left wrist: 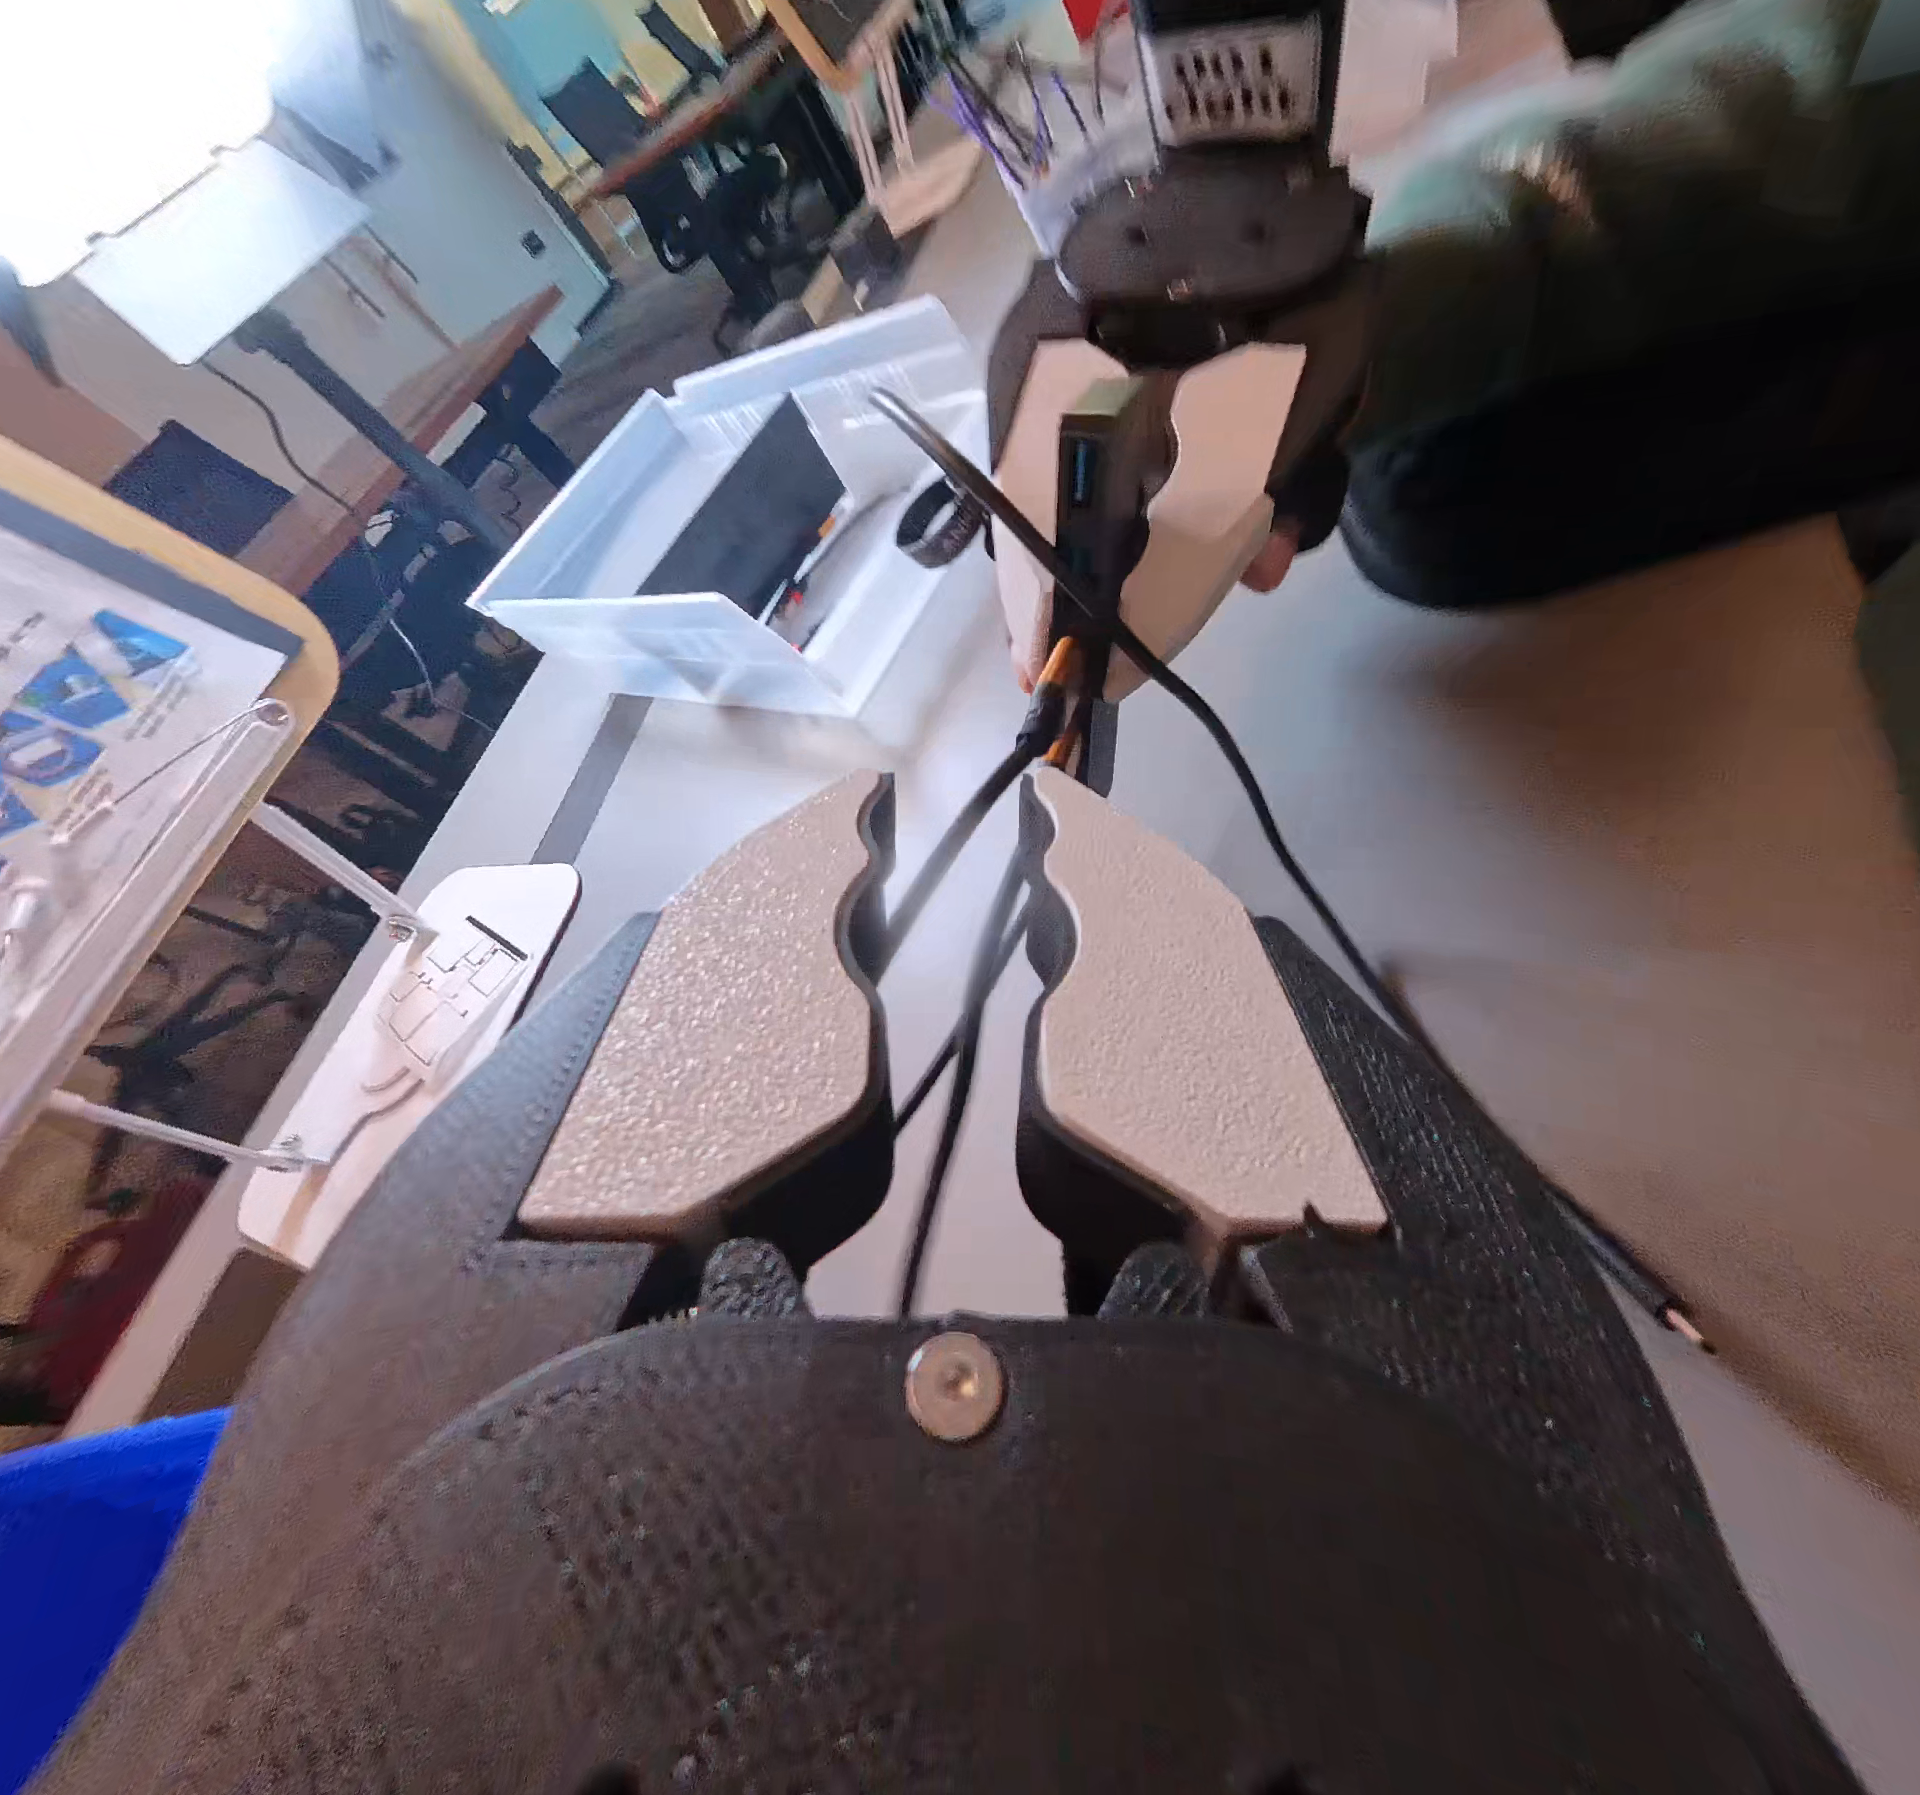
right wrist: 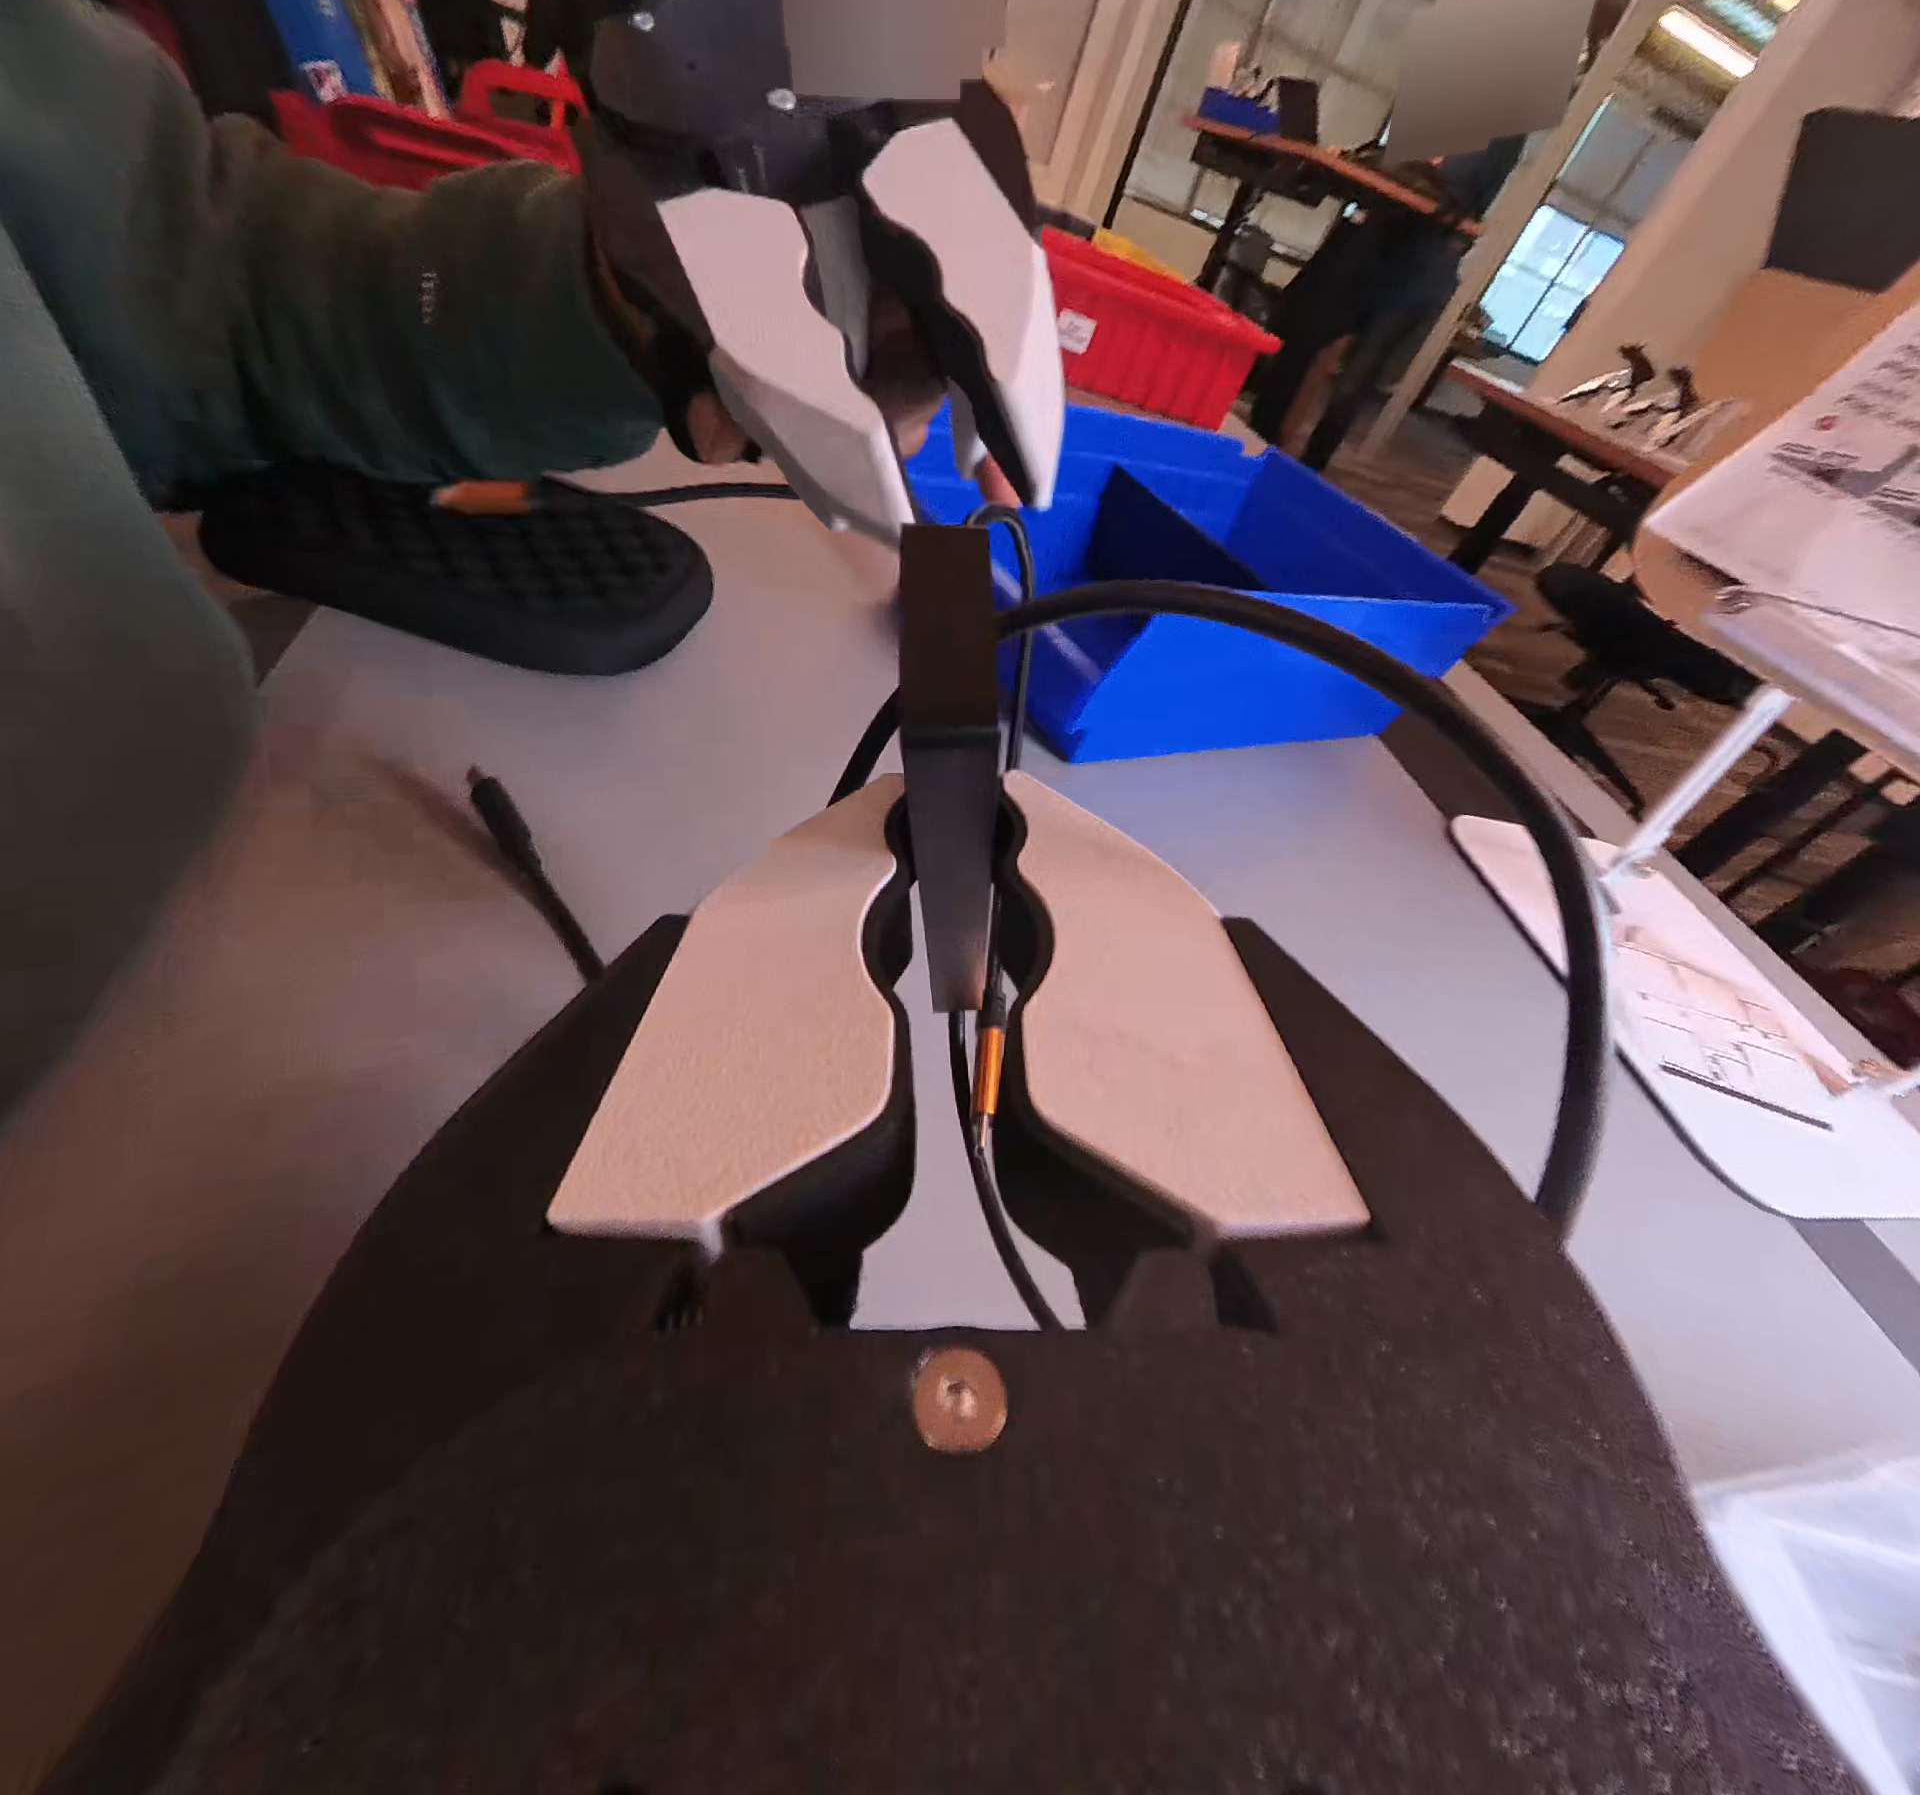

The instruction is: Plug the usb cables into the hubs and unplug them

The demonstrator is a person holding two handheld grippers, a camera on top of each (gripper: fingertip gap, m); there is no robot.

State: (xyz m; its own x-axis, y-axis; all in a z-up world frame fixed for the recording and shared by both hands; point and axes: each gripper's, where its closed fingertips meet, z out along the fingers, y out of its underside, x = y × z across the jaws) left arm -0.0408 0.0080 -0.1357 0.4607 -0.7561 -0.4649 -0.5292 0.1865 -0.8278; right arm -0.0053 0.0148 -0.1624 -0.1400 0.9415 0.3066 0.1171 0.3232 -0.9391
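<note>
My right gripper (right wrist: pixel 948 795) is shut on a dark USB hub (right wrist: pixel 943 644) and holds it above the grey table (right wrist: pixel 623 727). A thick black cable (right wrist: pixel 1455 706) arcs from the hub to the right. An orange-collared plug (right wrist: pixel 987 1059) on a thin cable lies along the hub between my right fingers; I cannot tell if it is seated. My left gripper (left wrist: pixel 956 795) is open, and thin cables run loosely through its gap. In the left wrist view it faces the hub (left wrist: pixel 1086 498) and the orange plug (left wrist: pixel 1055 675). In the right wrist view its tips (right wrist: pixel 961 504) hover at the hub's far end.
A blue bin (right wrist: pixel 1247 665) stands behind the hub and a black mat (right wrist: pixel 468 582) with another orange plug (right wrist: pixel 488 496) lies at the left. A loose black plug (right wrist: pixel 499 810) lies on the table. A white tray (left wrist: pixel 644 623) and an acrylic sign stand (left wrist: pixel 104 810) stand nearby. Tip to tip, the grippers are about 6 cm apart.
</note>
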